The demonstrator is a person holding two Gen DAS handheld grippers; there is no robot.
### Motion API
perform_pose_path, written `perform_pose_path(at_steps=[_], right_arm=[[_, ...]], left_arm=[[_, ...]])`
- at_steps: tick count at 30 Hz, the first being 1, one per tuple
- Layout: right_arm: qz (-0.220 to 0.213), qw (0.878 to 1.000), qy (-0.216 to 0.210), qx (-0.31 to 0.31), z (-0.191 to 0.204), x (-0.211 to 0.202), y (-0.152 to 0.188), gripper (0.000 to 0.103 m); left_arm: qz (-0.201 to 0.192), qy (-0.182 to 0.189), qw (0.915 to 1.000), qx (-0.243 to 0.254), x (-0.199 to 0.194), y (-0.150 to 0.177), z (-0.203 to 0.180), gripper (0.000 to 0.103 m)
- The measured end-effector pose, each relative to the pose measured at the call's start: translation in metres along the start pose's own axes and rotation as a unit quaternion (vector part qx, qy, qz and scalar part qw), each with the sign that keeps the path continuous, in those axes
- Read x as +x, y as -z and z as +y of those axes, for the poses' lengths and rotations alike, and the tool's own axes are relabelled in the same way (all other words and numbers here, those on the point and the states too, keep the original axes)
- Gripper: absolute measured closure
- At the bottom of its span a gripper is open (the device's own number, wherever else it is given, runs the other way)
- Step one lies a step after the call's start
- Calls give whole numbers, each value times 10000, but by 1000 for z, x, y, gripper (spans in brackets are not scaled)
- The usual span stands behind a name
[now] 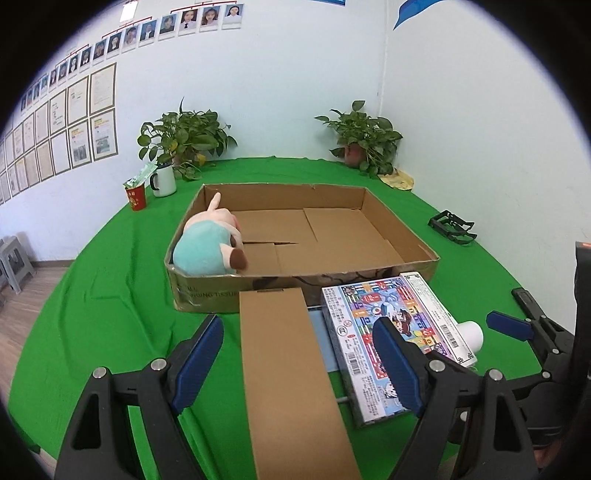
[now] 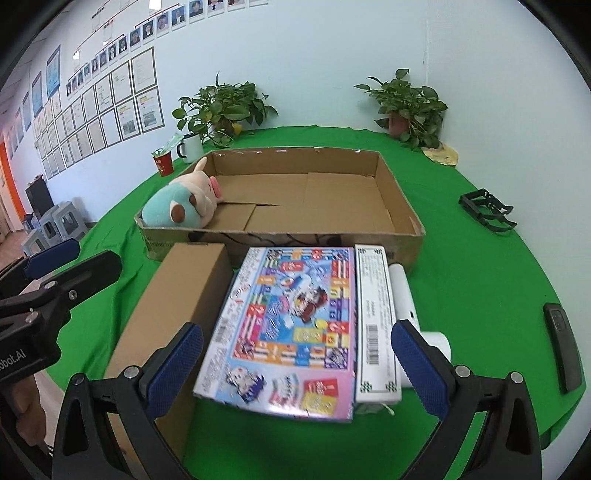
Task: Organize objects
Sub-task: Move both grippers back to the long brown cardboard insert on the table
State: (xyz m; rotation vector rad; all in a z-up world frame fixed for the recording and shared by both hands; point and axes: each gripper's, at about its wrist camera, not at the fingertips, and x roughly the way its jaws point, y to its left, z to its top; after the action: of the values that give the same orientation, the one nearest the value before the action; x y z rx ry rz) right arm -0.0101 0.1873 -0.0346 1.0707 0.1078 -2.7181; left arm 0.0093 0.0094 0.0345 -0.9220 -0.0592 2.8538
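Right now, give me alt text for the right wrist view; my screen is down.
The open right gripper straddles a colourful game box lying on the green table, without touching it. A plain brown box lies left of it, and behind them a cardboard tray holds a plush pig.

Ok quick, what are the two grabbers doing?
Left gripper: open, holding nothing, over the brown box.
Right gripper: open, holding nothing, over the game box.

An office or meeting room; on the left wall (image 2: pixel 221 55) hang rows of framed certificates (image 2: pixel 110 103) beneath a chart of staff portrait photos (image 1: pixel 147 31); two potted plants (image 2: pixel 406 107) stand at the far corner of a green-covered table (image 2: pixel 480 266); grey plastic stools (image 2: pixel 55 225) wait at far left.
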Motion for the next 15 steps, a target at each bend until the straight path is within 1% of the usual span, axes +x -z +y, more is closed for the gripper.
perform_pose_path(at_steps=[3, 5, 6, 8, 11, 15], right_arm=[[-44, 9999, -50, -105, -1, -6, 11, 0], [-53, 9994, -247, -238, 2, -11, 21, 0], [-45, 9990, -330, -289, 4, -12, 24, 0], [27, 9975, -592, -381, 9, -15, 32, 0], [186, 9929, -1075, -467, 22, -17, 47, 0], [401, 9856, -1517, -622, 43, -17, 59, 0]], left_arm=[[148, 8, 9997, -171, 3, 5, 1, 20], [167, 63, 9993, -321, 2, 10, 4, 20], [117, 129, 9990, -401, 0, 13, 8, 20], [77, 195, 9989, -429, -3, 17, 10, 20], [181, 261, 9986, -416, -4, 25, 14, 19], [559, 530, 9961, -431, 5, 39, 26, 19]])
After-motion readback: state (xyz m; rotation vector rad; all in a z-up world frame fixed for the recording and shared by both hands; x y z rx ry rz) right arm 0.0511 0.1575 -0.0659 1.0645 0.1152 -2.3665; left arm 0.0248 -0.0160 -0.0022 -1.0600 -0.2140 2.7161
